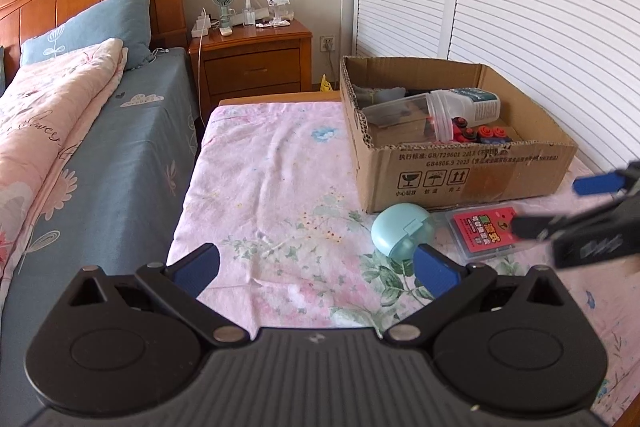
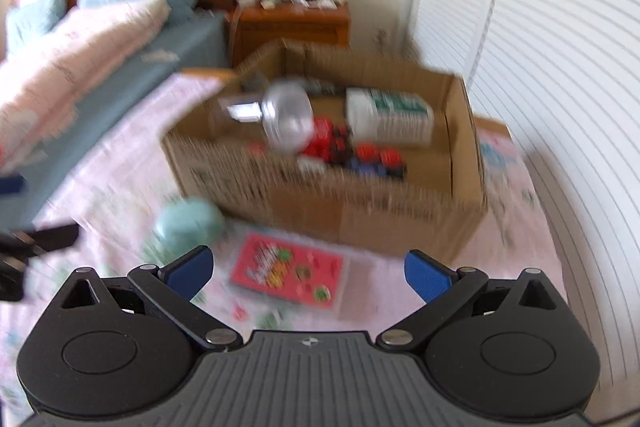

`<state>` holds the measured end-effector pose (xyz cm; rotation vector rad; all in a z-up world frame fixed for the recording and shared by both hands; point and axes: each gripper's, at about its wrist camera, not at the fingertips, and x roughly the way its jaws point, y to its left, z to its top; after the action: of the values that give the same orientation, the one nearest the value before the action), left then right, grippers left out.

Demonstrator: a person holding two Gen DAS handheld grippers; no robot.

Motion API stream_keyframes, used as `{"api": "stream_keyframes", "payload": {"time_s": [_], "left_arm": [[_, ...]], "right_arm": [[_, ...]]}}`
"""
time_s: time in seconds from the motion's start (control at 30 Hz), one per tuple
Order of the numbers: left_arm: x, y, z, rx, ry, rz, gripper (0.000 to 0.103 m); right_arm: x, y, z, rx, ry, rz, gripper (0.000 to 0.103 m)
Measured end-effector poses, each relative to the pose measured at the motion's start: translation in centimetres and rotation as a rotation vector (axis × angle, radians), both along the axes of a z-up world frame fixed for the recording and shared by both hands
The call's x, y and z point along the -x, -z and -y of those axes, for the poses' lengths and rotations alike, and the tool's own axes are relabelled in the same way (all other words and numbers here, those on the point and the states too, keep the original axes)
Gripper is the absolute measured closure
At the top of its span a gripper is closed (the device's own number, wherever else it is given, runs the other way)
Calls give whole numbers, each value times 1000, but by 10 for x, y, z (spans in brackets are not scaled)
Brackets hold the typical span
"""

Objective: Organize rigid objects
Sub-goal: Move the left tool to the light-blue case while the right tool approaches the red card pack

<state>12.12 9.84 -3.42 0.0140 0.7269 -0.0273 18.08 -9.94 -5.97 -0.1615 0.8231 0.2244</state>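
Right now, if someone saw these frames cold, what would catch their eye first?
Probably the open cardboard box on the pink floral sheet, with a clear jar, a white bottle and red and blue toy pieces inside. Just in front of it lie a mint-green round case and a red card pack. Both the left gripper and the right gripper are open and empty.

Floral-sheeted bed (image 1: 272, 163) carries cardboard box (image 1: 460, 171); mint case (image 1: 400, 233); red card pack (image 1: 486, 231).
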Motion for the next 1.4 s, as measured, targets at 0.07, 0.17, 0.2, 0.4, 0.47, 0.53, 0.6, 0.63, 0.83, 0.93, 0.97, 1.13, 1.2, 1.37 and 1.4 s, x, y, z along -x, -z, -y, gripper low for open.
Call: {"api": "stream_keyframes", "payload": {"time_s": [0.07, 0.17, 0.2, 0.4, 0.47, 0.53, 0.6, 0.63, 0.83, 0.93, 0.97, 1.13, 1.2, 1.37, 1.4], "left_arm": [[2, 0, 0, -2, 6, 3, 1], [2, 0, -1, -12, 3, 6, 1], [1, 0, -1, -13, 2, 5, 1], [-2, 3, 1, -1, 24, 4, 1], [-4, 4, 3, -5, 29, 0, 1], [-6, 6, 4, -4, 39, -7, 1], [-9, 7, 7, -5, 47, -14, 1], [-11, 8, 9, -6, 53, -18, 1], [-29, 16, 24, 17, 158, -40, 1], [-43, 24, 38, 3, 247, -56, 1], [-47, 27, 42, 0, 269, -61, 1], [-76, 46, 51, 25, 339, -115, 1], [-85, 54, 50, 38, 336, -138, 1], [-90, 62, 51, 101, 394, -165, 2], [-88, 61, 52, 116, 417, -170, 2]], "right_arm": [[-3, 13, -4, 5, 1, -26, 0], [-12, 26, -12, -22, 5, -54, 0], [-14, 29, -15, -28, 9, -61, 0], [-28, 47, -31, 4, 71, -51, 0], [-30, 49, -28, -6, 91, -35, 0], [-33, 49, -19, -28, 98, -44, 0], [-34, 50, -9, -24, 112, -36, 0], [-34, 50, -2, -28, 121, -34, 0], [-30, 53, 28, -32, 122, -23, 0], [-27, 54, 30, -34, 105, -11, 0], [-26, 54, 31, -35, 103, -8, 0], [-26, 53, 30, -34, 96, -6, 0], [-25, 51, 30, -34, 87, -10, 0], [-21, 51, 33, -35, 61, -5, 0], [-21, 51, 34, -34, 58, -5, 0]]}}
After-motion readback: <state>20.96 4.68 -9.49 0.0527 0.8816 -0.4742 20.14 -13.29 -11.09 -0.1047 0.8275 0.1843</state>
